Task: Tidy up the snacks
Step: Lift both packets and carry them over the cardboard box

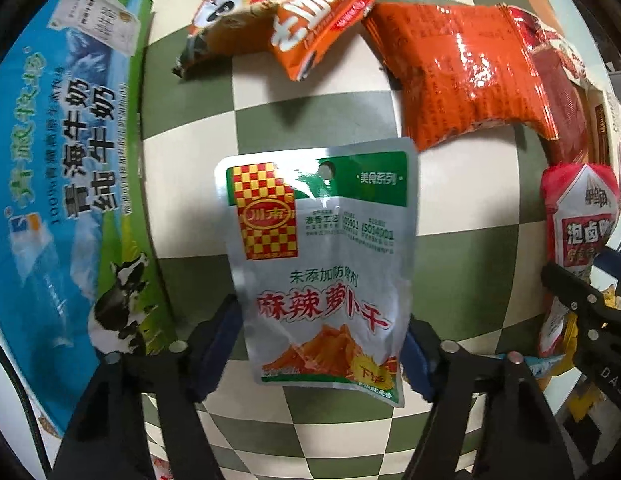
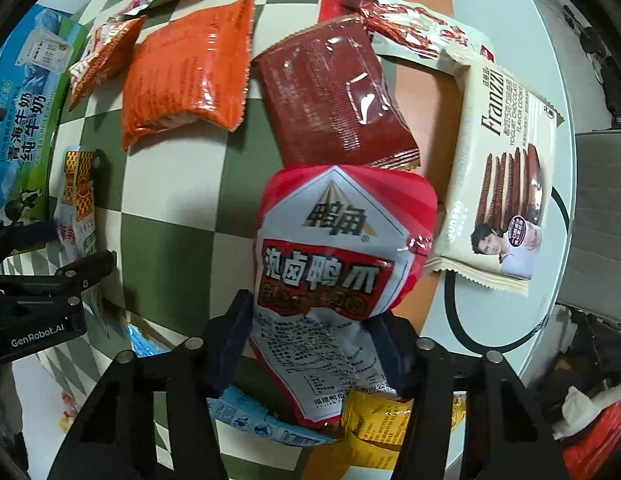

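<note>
Left tongs (image 1: 322, 344) gripped a silver radish pouch (image 1: 322, 256) above the checkered counter (image 1: 190, 168). Right tongs (image 2: 310, 344) clamped a red-and-white duck-claw packet (image 2: 334, 264), both lifted.

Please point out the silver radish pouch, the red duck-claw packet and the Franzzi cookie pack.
silver radish pouch (image 1: 326, 256), left wrist view, middle of its front.
red duck-claw packet (image 2: 334, 248), right wrist view, its printed label.
Franzzi cookie pack (image 2: 506, 152), right wrist view, cream front panel.

cloth (image 1: 310, 120) green-cream checks | pouch (image 1: 322, 264) silver-green | packet (image 2: 338, 248) red-white
</note>
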